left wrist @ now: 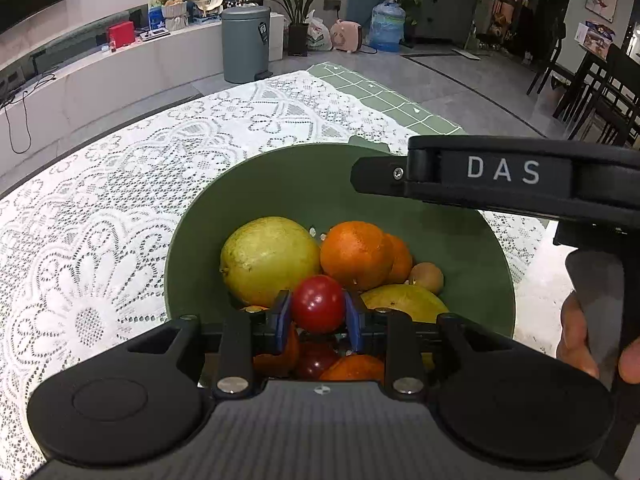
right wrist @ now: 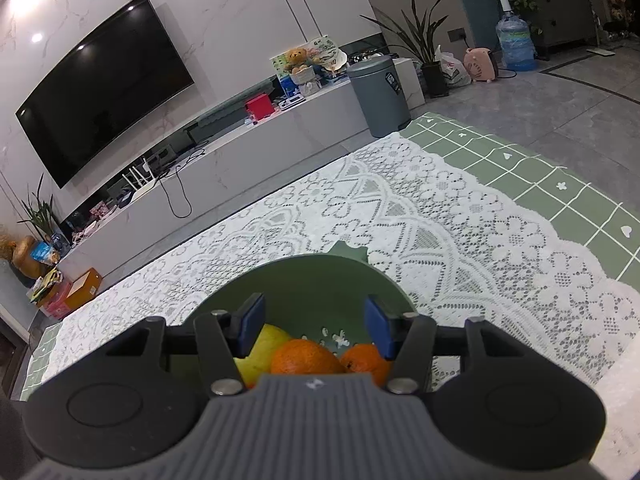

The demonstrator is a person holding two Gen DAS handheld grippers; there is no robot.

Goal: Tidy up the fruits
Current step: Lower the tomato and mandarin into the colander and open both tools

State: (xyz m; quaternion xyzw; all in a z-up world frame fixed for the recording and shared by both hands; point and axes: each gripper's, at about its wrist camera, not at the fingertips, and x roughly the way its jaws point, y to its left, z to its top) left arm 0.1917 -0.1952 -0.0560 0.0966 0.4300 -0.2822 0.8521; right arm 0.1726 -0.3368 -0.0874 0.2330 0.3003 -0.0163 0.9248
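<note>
Small red fruit clamped between the blue pads of the left gripper, just above the heap in the green bowl.

Right gripper empty, jaws apart, hanging over the bowl's near side above an orange. Pale green fruit far left in the pile, oranges far right, small brown fruit beyond them, a yellow-green one near right; more, possibly another red fruit, half hidden under the left fingers. Risks: smooth round skin slipping from the narrow pads on a quick tilt, then rolling off the lace tablecloth; both tools crowding one bowl, black arm close above the far rim. Plenty of bare cloth left and far; table edge close on the right.
</note>
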